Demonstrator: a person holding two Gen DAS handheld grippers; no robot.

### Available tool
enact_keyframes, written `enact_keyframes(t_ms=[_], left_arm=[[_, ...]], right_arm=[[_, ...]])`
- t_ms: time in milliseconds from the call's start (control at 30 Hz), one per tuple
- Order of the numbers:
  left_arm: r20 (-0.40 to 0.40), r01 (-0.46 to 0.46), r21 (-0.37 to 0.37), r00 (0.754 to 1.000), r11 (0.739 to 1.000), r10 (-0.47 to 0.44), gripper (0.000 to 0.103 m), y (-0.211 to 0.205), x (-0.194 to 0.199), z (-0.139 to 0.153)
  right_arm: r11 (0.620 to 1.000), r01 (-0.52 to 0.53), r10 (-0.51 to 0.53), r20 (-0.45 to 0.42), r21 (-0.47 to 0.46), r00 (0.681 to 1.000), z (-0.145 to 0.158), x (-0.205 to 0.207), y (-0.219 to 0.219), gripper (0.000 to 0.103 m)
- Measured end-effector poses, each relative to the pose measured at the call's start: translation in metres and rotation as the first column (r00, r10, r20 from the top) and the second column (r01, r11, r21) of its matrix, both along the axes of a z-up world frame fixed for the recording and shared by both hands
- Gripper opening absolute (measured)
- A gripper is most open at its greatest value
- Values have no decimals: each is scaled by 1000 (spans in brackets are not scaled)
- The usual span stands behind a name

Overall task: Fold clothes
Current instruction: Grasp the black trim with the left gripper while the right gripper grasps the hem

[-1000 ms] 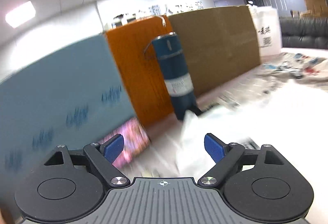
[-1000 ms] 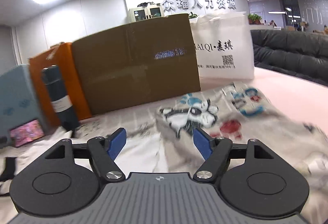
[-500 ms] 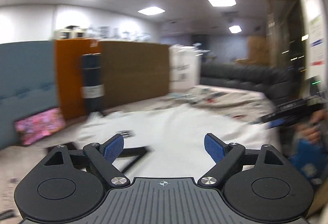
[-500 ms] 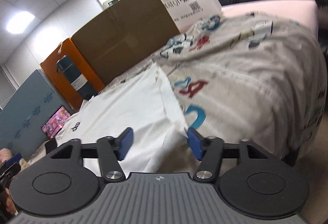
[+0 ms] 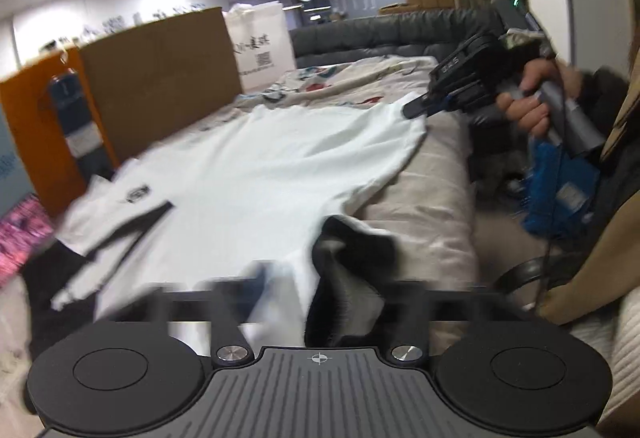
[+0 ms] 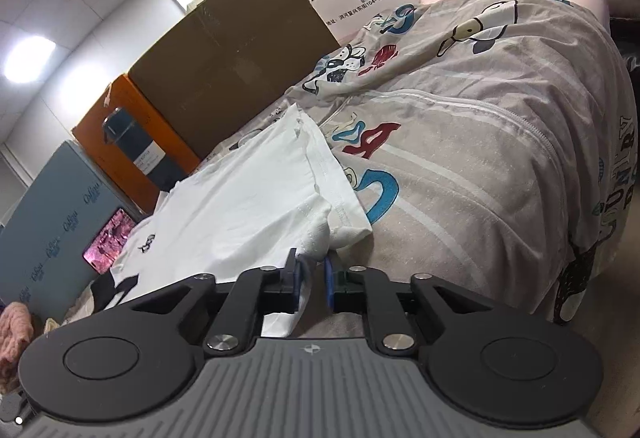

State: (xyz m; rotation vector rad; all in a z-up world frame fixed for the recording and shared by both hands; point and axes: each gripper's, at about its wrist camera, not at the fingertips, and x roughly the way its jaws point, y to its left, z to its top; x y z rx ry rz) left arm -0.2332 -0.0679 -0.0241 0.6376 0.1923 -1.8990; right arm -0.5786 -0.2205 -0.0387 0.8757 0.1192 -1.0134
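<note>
White cotton t-shirt with black trim (image 6: 248, 197) lies spread flat on the bed (image 6: 500, 157) — thin, limp, light. Right gripper (image 6: 312, 278) fingers pinch its hem corner; left gripper (image 5: 280, 290) is blurred, cannot tell. Best held at corners.

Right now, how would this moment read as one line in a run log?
step: gripping shirt corners | right gripper: shut on white shirt corner | left gripper: blurred, at near edge | shirt: flat on printed quilt
</note>
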Motion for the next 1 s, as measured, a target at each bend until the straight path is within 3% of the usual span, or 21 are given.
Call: enact_keyframes(t_ms=[67,167,300,400,467,500,533,600,667,733,833,1000], left_arm=[[-74,-17,-14,997,1000,16,5,1,11,6],[-111,15,-34,994,999,-18,4,10,23,19],[-153,60,-55,986,997,-68,4,21,36,33],[-57,104,-1,993,995,-104,5,20,19,11],[10,118,23,993,993,-118,12,21,7,-3],[34,115,12,993,993,-116,12,23,4,-6],[54,109,0,993,994,-109,17,25,1,-7],[74,95,-24,993,995,-93,38,31,0,-7],[65,68,-42,996,997,-65,69,38,4,-6],[61,44,-47,997,998,-42,76,45,6,-4],[94,1,-40,996,999,3,76,51,5,-6],[90,-26,-42,996,999,30,68,52,6,-8]], right_arm=[[1000,4,-5,-14,-11,1000,6,2,3,5],[1000,10,-10,-28,3,1000,14,1,9,5],[998,22,-15,-134,53,991,7,4,14,5],[1000,4,-2,-237,8,971,6,14,21,5],[999,1,-18,-323,-53,946,9,19,26,13],[995,5,-41,-364,-99,930,12,19,29,24],[989,8,-67,-404,-146,912,14,20,33,32],[971,6,-122,-477,-238,871,18,21,39,40],[933,-69,-126,-500,-353,857,23,21,49,61],[875,-233,-18,-509,-425,861,26,23,61,82],[793,-459,208,-529,-400,822,26,32,66,83],[674,-682,420,-612,-283,670,18,60,66,81]])
